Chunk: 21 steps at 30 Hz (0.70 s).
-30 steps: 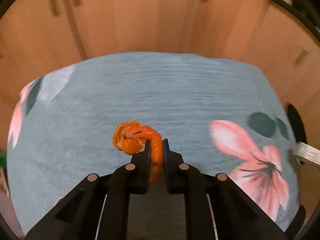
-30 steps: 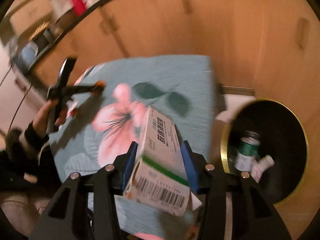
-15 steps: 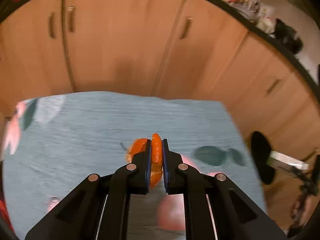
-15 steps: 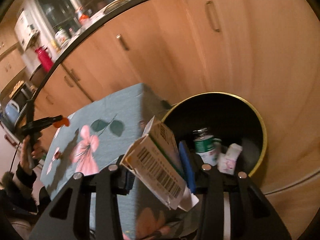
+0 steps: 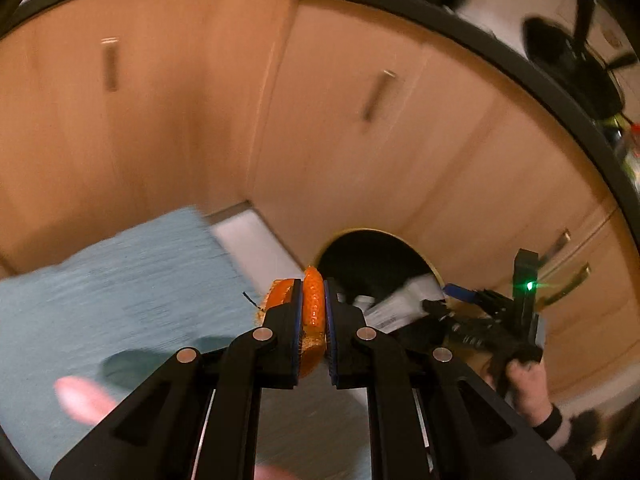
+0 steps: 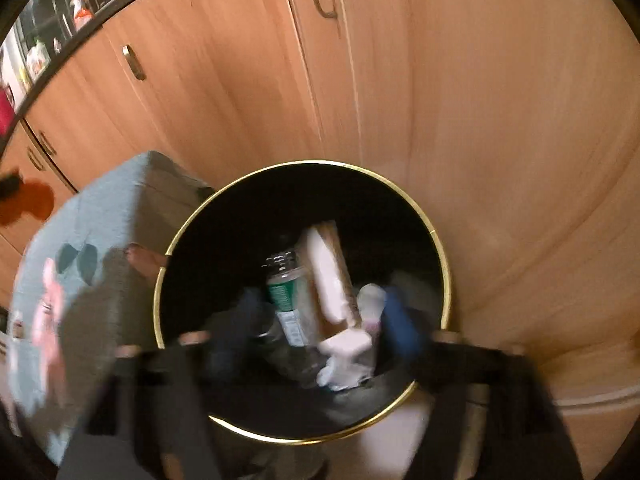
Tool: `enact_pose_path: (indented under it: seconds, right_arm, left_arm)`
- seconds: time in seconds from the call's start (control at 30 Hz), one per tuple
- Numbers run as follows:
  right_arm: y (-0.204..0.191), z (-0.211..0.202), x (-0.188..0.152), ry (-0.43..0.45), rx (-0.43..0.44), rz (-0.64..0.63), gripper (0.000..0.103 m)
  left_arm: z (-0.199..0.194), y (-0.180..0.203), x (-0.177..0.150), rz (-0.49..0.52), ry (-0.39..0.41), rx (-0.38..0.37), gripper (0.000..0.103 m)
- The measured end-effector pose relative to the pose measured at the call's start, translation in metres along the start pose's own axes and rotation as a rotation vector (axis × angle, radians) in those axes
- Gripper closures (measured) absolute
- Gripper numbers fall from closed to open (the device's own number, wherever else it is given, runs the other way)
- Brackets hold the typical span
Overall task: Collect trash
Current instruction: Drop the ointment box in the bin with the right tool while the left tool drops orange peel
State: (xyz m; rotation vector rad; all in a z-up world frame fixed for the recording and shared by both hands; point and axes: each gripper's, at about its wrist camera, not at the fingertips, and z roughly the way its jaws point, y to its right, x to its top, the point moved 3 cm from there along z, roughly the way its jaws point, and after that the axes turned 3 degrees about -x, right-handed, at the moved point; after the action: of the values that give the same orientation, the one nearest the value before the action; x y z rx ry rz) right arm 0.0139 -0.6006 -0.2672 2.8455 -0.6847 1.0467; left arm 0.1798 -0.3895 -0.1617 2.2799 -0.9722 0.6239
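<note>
My left gripper (image 5: 312, 285) is shut on a piece of orange peel (image 5: 313, 308), held in the air past the table's corner, short of the black bin with a gold rim (image 5: 434, 270). My right gripper (image 6: 322, 320) hangs over that bin (image 6: 440, 248), blurred, its jaws opening. The white and green carton (image 6: 326, 276) is loose from the blue pads (image 6: 400, 320) and drops among a clear bottle with a green label (image 6: 284, 292) and a small white bottle (image 6: 370, 300). The left wrist view shows the carton (image 5: 404, 300) at the bin mouth beside the right gripper (image 5: 444, 298).
The table with a blue flowered cloth (image 6: 80, 248) stands just left of the bin, its corner close to the rim. Wooden cupboard doors (image 6: 500, 140) with metal handles wall off the far side. A person's hand (image 5: 524, 384) holds the right gripper.
The left gripper has lifted the peel off the cloth and swung right toward the bin. The right gripper moved over the bin and let go of the carton, which now falls inside.
</note>
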Motion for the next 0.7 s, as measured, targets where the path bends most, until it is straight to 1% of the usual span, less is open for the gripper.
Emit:
enact_pose_path:
  seconds: [0.07,0.1,0.23,0.3,0.4,0.47,0.5,0.53,0.6,0.7]
  right_arm:
    - [0.000,-0.011,-0.004,0.039,-0.018,-0.018,0.022]
    - [0.001,-0.020,-0.006,0.065,-0.040,-0.026,0.021]
    - [0.009,-0.053,-0.021,0.125,-0.027,0.004,0.020]
    - [0.015,-0.068,-0.030,0.148,-0.023,0.032,0.019]
    - [0.026,-0.080,-0.042,0.155,-0.022,0.076,0.017]
    - [0.032,-0.085,-0.050,0.151,-0.027,0.096,0.017]
    - [0.035,-0.087,-0.052,0.146,-0.030,0.105,0.017]
    - [0.037,-0.088,-0.054,0.144,-0.033,0.112,0.017]
    - [0.037,-0.090,-0.055,0.140,-0.031,0.119,0.017]
    - [0.026,-0.098,-0.054,0.145,-0.017,0.109,0.017]
  left_arm:
    - [0.026,0.022,0.008,0.030,-0.029,-0.033,0.094]
    - [0.036,0.029,0.012,0.037,-0.041,-0.045,0.094]
    - [0.084,0.064,0.017,0.093,-0.109,-0.069,0.094]
    - [0.101,0.075,0.019,0.115,-0.125,-0.072,0.094]
    - [0.120,0.092,0.016,0.124,-0.158,-0.106,0.092]
    - [0.128,0.097,0.013,0.130,-0.165,-0.091,0.082]
    - [0.125,0.094,0.011,0.136,-0.165,-0.088,0.062]
    - [0.124,0.096,0.008,0.143,-0.159,-0.080,0.046]
    - [0.118,0.098,0.006,0.157,-0.133,-0.064,0.044]
    - [0.105,0.093,0.001,0.153,-0.125,-0.074,0.044]
